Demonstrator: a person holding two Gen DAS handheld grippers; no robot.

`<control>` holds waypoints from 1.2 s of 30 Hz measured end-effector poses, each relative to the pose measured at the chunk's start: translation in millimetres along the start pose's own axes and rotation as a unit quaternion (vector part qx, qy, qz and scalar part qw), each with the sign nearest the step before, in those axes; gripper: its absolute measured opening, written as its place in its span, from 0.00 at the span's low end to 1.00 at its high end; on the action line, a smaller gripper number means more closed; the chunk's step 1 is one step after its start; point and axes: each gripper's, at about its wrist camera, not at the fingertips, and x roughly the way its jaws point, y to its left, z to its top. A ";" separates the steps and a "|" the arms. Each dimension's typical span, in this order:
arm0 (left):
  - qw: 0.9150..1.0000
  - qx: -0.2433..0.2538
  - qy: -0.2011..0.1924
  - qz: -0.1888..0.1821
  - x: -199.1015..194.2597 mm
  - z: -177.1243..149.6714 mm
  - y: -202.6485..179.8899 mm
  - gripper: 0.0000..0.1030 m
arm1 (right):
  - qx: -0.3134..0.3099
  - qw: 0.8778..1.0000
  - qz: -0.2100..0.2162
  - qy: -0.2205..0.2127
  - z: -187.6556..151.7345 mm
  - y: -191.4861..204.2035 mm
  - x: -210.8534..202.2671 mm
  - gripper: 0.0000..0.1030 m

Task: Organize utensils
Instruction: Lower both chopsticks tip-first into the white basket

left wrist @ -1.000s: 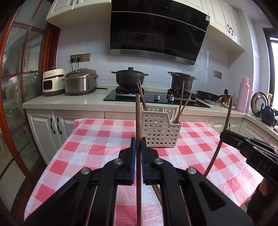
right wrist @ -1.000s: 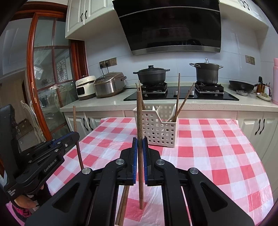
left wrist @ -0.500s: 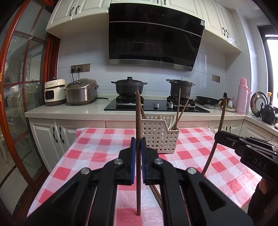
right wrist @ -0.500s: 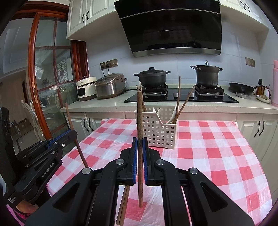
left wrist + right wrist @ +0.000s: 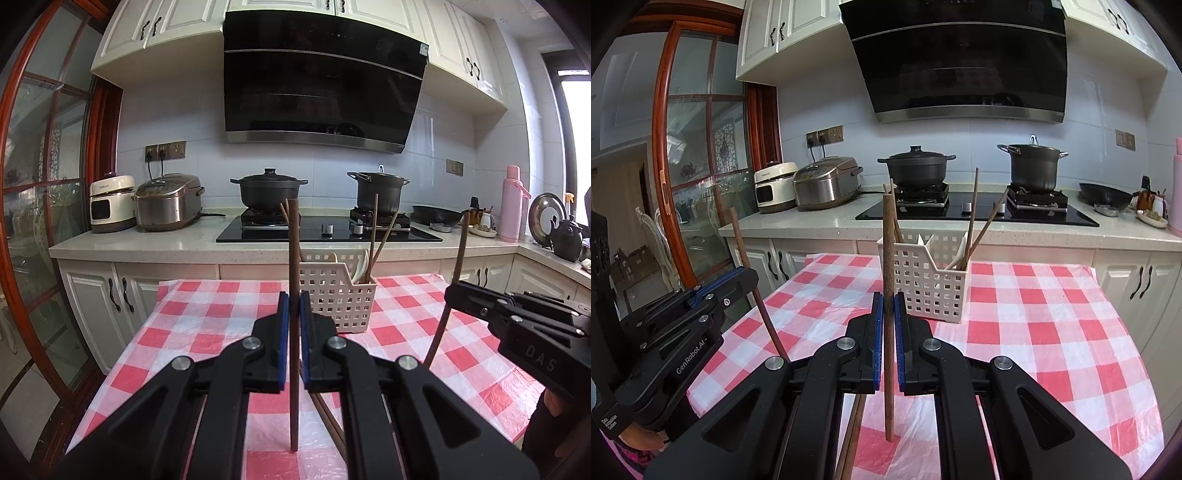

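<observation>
Two dark brown wooden chopsticks, each upright: one [image 5: 293, 266] left, other [image 5: 887, 258] right, both w/ lower ends just above checked cloth. White perforated basket [image 5: 925, 280] behind holds more sticks leaning + pale spoons; 2 more chopsticks [image 5: 328, 421] flat on cloth

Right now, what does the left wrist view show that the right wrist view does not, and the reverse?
Only the left wrist view shows the kettle, the pot lid leaning beside it, and the whole pink flask. Only the right wrist view shows the white chairs behind the glass door. Both show the basket holding chopsticks on the checked cloth, and each gripper, left and right, shut on one upright chopstick.
</observation>
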 end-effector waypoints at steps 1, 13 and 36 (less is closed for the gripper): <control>1.000 0.001 0.000 -0.002 0.5 1.0 -0.3 0.06 | -0.001 1.000 -0.001 -0.002 2.2 -0.4 0.6 0.06; 1.000 0.011 0.002 -0.020 24.6 27.1 -2.9 0.06 | -0.026 0.999 -0.016 -0.018 33.2 -7.2 14.1 0.06; 1.000 0.021 0.002 -0.017 103.9 109.2 3.2 0.06 | 0.000 0.999 -0.025 -0.031 117.3 -49.8 77.3 0.06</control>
